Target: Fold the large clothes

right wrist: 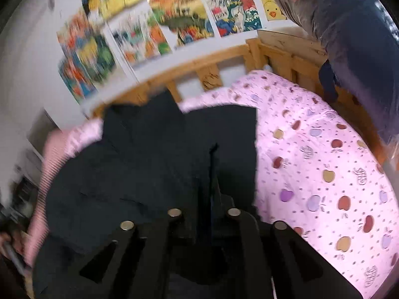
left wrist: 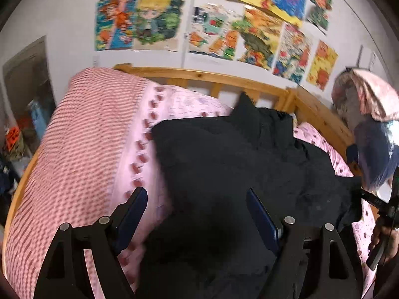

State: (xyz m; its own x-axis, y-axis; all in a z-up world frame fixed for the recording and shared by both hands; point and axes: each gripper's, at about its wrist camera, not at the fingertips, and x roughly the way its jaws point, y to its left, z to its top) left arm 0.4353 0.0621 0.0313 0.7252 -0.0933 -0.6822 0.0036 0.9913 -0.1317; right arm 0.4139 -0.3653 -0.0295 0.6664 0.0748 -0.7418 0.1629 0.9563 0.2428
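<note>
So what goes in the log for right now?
left gripper: open, over black garment | right gripper: shut on garment | bed: pink sheet

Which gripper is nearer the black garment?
Right. The right gripper is shut on a fold of the black garment; the left gripper hangs open just above it.
</note>
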